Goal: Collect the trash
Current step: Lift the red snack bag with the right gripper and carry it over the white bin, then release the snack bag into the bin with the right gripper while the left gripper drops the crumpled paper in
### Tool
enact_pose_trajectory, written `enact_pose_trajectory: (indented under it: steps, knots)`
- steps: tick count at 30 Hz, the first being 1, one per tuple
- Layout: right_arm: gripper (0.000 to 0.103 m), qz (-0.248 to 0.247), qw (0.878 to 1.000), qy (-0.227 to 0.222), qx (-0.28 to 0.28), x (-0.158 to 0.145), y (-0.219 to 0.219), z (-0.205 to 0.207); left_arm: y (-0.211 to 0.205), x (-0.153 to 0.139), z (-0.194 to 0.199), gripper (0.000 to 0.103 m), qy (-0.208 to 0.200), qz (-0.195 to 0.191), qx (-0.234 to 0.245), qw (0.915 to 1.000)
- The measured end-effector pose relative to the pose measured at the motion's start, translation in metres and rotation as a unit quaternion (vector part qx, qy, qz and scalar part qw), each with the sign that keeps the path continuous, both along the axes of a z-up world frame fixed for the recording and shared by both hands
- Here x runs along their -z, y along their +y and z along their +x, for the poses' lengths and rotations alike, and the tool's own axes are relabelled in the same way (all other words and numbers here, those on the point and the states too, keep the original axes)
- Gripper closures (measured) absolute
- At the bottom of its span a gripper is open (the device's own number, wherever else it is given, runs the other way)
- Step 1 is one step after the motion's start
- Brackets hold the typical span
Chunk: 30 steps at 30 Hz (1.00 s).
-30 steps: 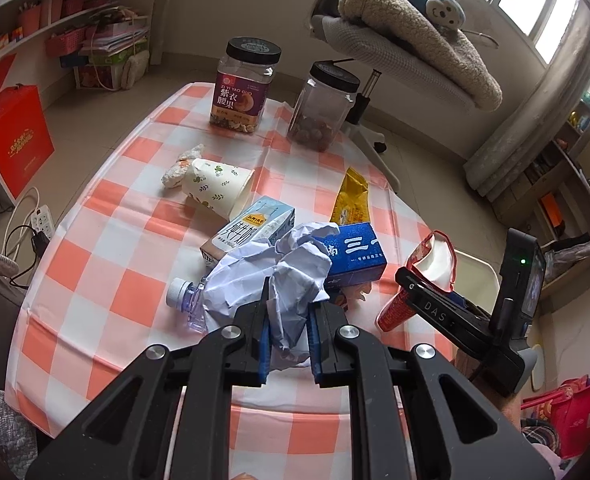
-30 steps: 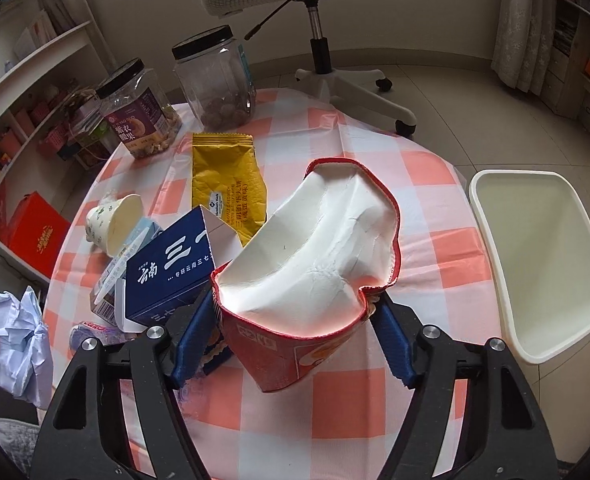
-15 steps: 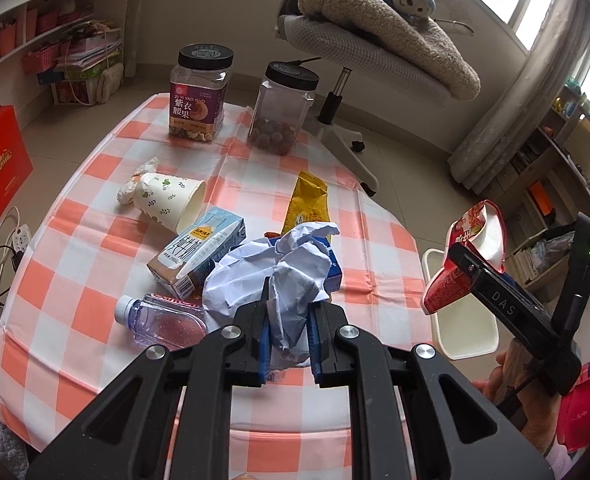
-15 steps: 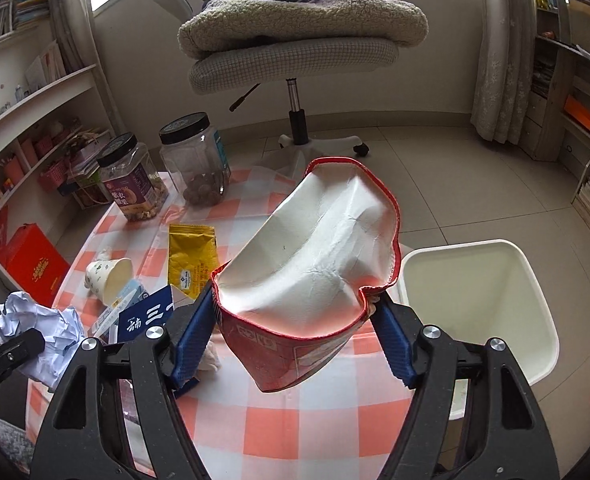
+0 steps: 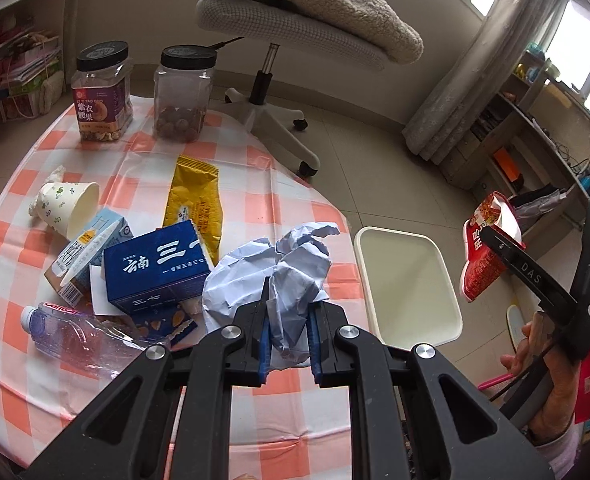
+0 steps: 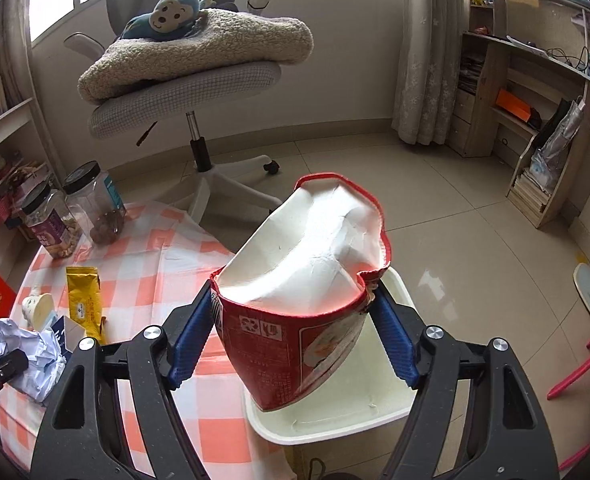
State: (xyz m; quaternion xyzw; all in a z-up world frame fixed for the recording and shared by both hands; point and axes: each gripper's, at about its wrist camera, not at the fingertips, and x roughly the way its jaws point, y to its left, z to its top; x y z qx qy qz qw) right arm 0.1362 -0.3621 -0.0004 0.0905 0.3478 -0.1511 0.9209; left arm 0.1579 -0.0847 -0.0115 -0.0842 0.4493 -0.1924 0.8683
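1. Since a second ago, the right claw (image 6: 293, 338) has swung its red snack carton (image 6: 299, 312) off the table (image 5: 287, 204) to hang above the white bin (image 5: 407, 284).
2. Step in hand, by my judgement: dropping the carton; next, spread the jaws over the bin.
3. The left claw (image 5: 287, 342), clamped on crumpled paper (image 5: 271, 276), has drifted toward the bin, over the table edge.
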Motion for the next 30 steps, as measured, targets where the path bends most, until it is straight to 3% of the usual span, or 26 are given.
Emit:
enact_pose_trajectory:
  steps: [6, 16, 22, 23, 24, 26, 30]
  knots:
    - [0.016, 0.026, 0.998, -0.027, 0.044, -0.016, -0.046, -0.02, -0.08, -0.014, 0.002, 0.088, -0.015, 0.003, 0.053, 0.9985]
    - [0.013, 0.091, 0.987, -0.066, 0.118, -0.025, -0.113, -0.053, -0.179, -0.004, 0.018, 0.088, 0.006, 0.008, 0.103, 0.9946]
    - [0.013, 0.099, 0.982, -0.079, 0.14, -0.027, -0.129, -0.066, -0.225, -0.002, 0.025, 0.087, 0.009, 0.009, 0.123, 0.9923]
    - [0.013, 0.097, 0.982, -0.08, 0.144, -0.027, -0.131, -0.067, -0.231, -0.003, 0.027, 0.084, 0.011, 0.005, 0.128, 0.9918]
    - [0.013, 0.093, 0.981, -0.081, 0.148, -0.027, -0.131, -0.069, -0.234, -0.004, 0.03, 0.069, 0.01, 0.006, 0.123, 0.9923]
    - [0.013, 0.088, 0.981, -0.083, 0.151, -0.028, -0.13, -0.071, -0.236, -0.009, 0.033, 0.056, 0.003, 0.002, 0.113, 0.9936]
    - [0.012, 0.077, 0.981, -0.089, 0.151, -0.03, -0.124, -0.073, -0.224, -0.023, 0.029, 0.056, -0.029, 0.018, 0.098, 0.9946]
